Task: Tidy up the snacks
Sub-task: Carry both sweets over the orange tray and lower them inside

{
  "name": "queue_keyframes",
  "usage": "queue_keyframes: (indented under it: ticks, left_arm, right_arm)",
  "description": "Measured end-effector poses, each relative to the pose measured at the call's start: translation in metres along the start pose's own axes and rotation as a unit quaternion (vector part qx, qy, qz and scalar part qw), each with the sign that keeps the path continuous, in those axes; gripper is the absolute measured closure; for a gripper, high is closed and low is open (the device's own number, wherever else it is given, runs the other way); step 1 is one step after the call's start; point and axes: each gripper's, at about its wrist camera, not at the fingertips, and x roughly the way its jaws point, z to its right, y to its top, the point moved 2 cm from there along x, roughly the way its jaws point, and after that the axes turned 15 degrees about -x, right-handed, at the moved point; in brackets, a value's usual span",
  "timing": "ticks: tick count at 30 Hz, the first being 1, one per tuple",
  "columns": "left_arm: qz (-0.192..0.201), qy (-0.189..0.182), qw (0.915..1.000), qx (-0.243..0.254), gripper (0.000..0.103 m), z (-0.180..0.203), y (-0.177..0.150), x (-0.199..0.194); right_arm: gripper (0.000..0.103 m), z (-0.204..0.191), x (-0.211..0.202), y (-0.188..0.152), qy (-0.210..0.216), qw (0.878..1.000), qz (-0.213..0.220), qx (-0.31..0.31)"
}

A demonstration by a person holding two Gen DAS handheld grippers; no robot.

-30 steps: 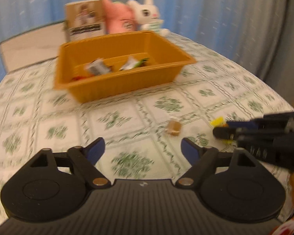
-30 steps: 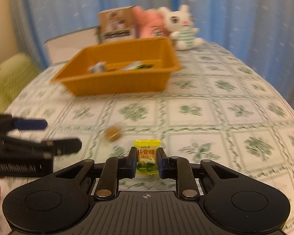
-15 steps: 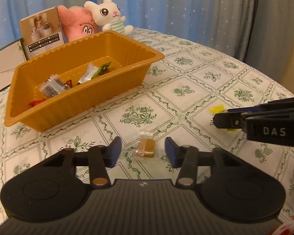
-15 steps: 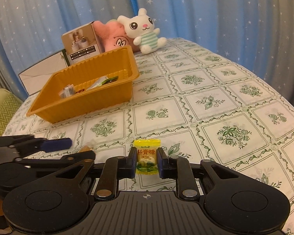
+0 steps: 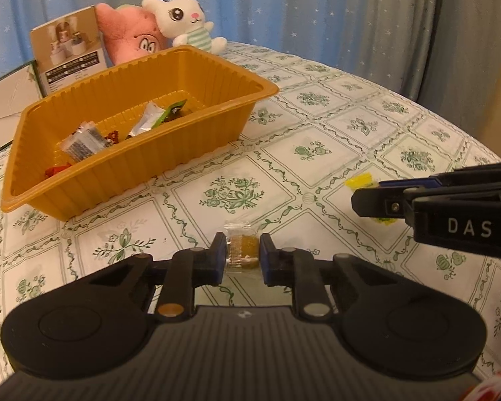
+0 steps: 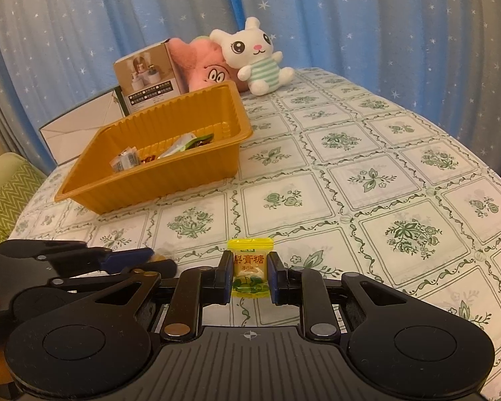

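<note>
Left tongs [image 5: 242,258] newly clamped on crinkly amber candy [image 5: 243,250], ribbed orange tray [image 5: 123,167]

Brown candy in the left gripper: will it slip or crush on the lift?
The brown candy looks small, so probably light. Its clear wrapper seems glossy and might slip between the left gripper pads. The block looks firm, unlikely to crush.

Home living or dining room: round table [image 6: 400,153] under green floral cloth, star-print blue curtains [image 6: 367,16] across background, plush rabbit [image 6: 255,60] top centre, zigzag cushion [image 6: 3,197] at left edge.
</note>
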Motion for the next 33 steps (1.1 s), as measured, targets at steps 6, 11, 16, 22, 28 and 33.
queue_keyframes:
  ticks: [6, 11, 16, 22, 28, 33]
  left_arm:
    - [0.014, 0.012, 0.9988, -0.046, 0.084, -0.007, 0.003, -0.02]
    - [0.023, 0.025, 0.995, -0.093, 0.084, -0.016, 0.003, -0.036]
    - [0.036, 0.032, 0.9927, -0.11, 0.084, -0.021, 0.006, -0.049]
    - [0.042, 0.029, 0.9912, -0.122, 0.084, -0.024, 0.007, -0.058]
    - [0.052, 0.024, 0.9899, -0.129, 0.084, -0.025, 0.011, -0.064]
    - [0.065, 0.027, 0.9884, -0.134, 0.084, -0.03, 0.019, -0.07]
  right_arm:
    - [0.082, -0.005, -0.002, 0.001, 0.003, 1.0, 0.004, -0.01]
    - [0.082, -0.011, -0.003, 0.002, 0.007, 1.0, 0.006, -0.022]
    - [0.082, -0.018, -0.004, 0.002, 0.01, 0.999, 0.005, -0.032]
    - [0.082, -0.023, -0.005, 0.002, 0.012, 0.999, 0.005, -0.043]
    - [0.082, -0.029, -0.006, 0.007, 0.019, 0.998, 0.011, -0.052]
    - [0.082, -0.027, -0.01, 0.029, 0.017, 0.997, 0.033, -0.064]
